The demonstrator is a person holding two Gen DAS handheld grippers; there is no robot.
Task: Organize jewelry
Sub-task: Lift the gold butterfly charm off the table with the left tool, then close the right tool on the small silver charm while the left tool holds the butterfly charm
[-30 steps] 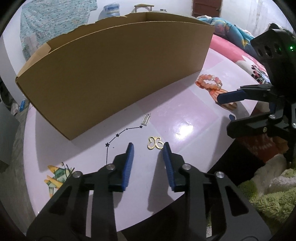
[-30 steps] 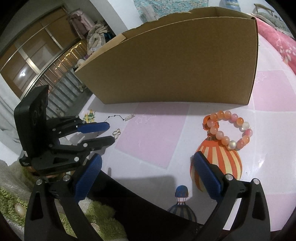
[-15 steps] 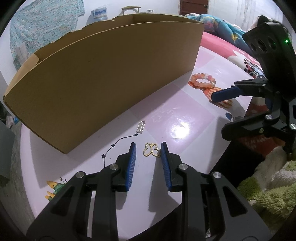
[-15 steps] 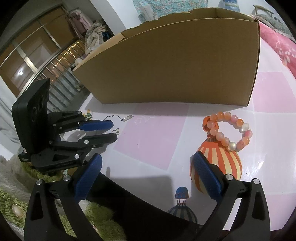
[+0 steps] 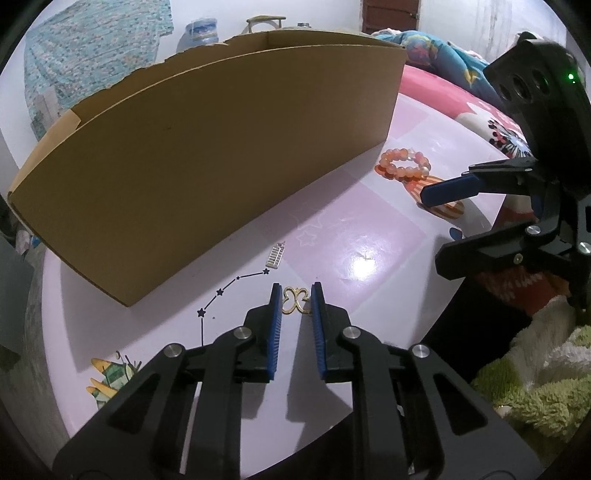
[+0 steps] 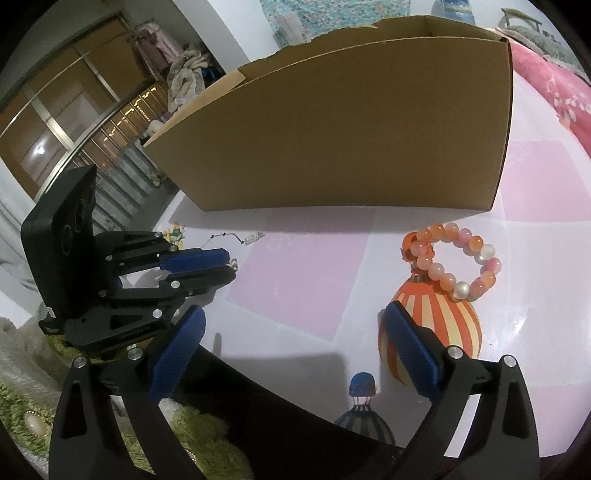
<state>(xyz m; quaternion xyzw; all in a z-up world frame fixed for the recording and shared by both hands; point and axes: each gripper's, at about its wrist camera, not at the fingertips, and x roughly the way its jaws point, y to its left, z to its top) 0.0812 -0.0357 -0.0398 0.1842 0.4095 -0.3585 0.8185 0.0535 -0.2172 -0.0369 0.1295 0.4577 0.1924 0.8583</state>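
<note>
Your left gripper (image 5: 295, 301) has just been closing around the gold butterfly piece (image 5: 295, 300) on the table (image 5: 369, 236); contact is unclear. Your right gripper (image 6: 291, 347) stands wide, empty. Bead bracelet (image 6: 456, 260) and silver charm (image 5: 275, 256) remain outside the cardboard box (image 5: 221, 147).

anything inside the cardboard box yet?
Cannot tell. The open brown cardboard box shows only its outer front wall and a strip of inner back wall; floor and contents are hidden by the front wall.

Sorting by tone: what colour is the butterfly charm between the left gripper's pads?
Gold, clearest in the left wrist view: butterfly charm.
</note>
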